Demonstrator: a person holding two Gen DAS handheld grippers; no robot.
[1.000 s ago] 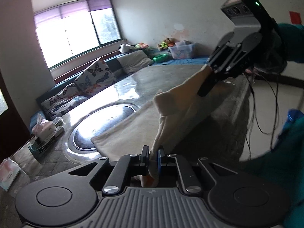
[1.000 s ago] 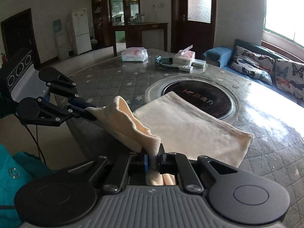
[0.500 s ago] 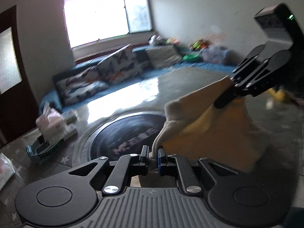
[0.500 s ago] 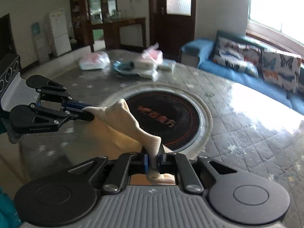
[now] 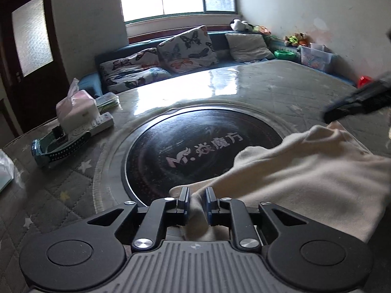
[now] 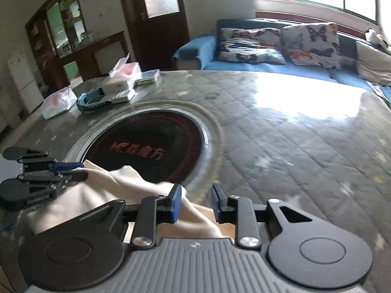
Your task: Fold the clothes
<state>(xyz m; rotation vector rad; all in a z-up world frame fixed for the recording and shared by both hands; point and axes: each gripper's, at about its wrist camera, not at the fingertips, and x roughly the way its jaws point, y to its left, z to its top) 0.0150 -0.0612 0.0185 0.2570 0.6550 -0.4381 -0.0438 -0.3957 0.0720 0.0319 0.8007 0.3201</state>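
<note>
Table: quilted grey cover (image 5: 281, 90), round dark glass inset (image 5: 195, 156).
Room: butterfly cushions (image 5: 188, 46) below window.
Cloth: cream garment (image 5: 305, 171) lying across the inset's edge.
Left gripper (image 5: 196, 202): jaws opening, cloth between.
Right gripper (image 6: 196, 201): jaws opening, cloth slack between.

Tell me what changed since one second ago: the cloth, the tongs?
Both tongs carried the cloth's near edge forward over the dark disc and lower. The left tongs and right tongs are opening; cloth lies between both, and the right pads no longer press it. The tissue box and table stayed.
</note>
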